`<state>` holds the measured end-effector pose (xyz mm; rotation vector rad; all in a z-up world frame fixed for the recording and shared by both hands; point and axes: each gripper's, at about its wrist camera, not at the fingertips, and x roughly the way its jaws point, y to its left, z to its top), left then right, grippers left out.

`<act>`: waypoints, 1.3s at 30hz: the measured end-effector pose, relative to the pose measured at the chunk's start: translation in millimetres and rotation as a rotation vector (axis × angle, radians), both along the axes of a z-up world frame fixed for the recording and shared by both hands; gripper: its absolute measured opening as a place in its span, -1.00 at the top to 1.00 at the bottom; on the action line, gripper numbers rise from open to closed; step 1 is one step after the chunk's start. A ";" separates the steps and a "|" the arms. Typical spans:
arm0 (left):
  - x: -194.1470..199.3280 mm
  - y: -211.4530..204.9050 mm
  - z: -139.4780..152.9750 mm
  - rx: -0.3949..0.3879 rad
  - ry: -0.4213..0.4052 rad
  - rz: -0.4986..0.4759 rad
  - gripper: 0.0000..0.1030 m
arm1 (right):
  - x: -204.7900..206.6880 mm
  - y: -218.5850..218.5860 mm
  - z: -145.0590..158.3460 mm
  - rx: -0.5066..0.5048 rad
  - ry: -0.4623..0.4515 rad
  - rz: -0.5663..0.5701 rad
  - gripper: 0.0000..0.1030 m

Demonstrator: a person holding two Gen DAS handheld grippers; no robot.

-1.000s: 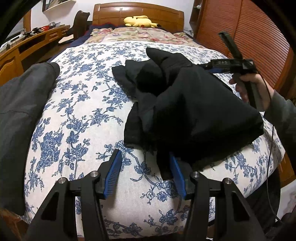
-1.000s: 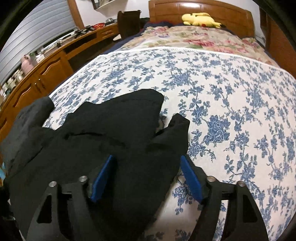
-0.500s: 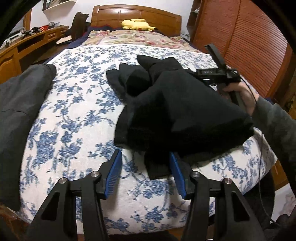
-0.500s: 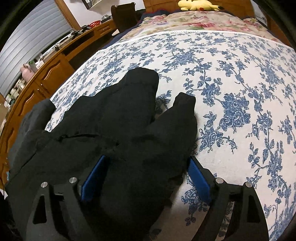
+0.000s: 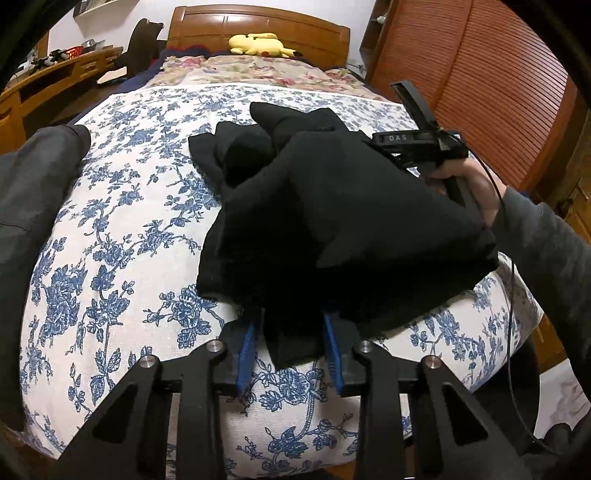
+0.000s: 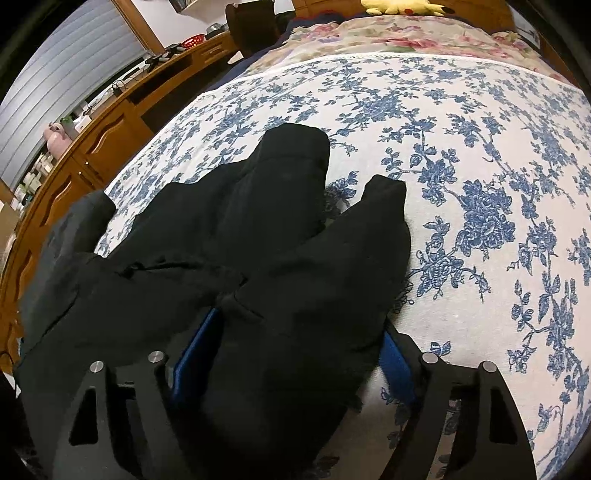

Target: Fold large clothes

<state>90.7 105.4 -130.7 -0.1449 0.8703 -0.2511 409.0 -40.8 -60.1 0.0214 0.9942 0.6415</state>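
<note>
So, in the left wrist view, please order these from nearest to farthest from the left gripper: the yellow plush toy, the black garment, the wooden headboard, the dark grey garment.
From the left gripper:
1. Black garment: between its fingers, centre.
2. Dark grey garment: left edge of the bed.
3. Yellow plush toy and wooden headboard: both at the far end, too close to call.

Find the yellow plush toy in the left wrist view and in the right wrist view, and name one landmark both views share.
Left wrist view: the yellow plush toy lies at top centre, against the wooden headboard.
Right wrist view: the yellow plush toy sits at the very top edge, right of centre, partly cut off.
Shared landmark: the black garment on the blue floral bedspread.
</note>
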 end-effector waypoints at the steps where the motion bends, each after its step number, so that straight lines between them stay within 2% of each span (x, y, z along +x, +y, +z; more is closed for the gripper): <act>1: 0.3 0.4 -0.3 -0.002 0.001 -0.001 0.35 | 0.3 -0.4 -0.1 0.005 0.004 0.001 -0.52; 4: 0.6 0.5 -0.8 -0.010 0.005 -0.007 0.45 | -0.4 -1.5 0.3 0.021 0.009 0.008 -0.36; 6: 1.3 0.2 0.2 -0.012 0.004 -0.009 0.72 | -3.8 -0.9 3.3 0.024 -0.004 0.018 -0.10; 8: 1.0 2.9 3.1 0.001 -0.006 0.001 0.90 | -9.7 1.0 8.9 0.002 -0.041 0.024 0.11; 10: -1.3 7.4 7.7 -0.016 -0.019 0.002 0.93 | -16.7 3.1 16.1 -0.029 -0.084 0.029 0.28; 12: -6.2 7.3 16.0 -0.001 -0.045 -0.002 0.94 | -24.6 4.4 25.0 -0.044 -0.126 0.030 0.45; 18: -20.1 8.8 34.6 0.031 -0.111 0.007 0.95 | -55.0 7.9 54.5 -0.061 -0.245 0.034 0.57; 24: -35.6 26.9 50.0 0.021 -0.171 0.043 0.96 | -87.0 12.7 82.1 -0.059 -0.331 0.053 0.59; 39: -71.0 90.1 89.8 0.046 -0.284 0.137 0.96 | -119.6 61.6 115.7 -0.065 -0.399 0.125 0.60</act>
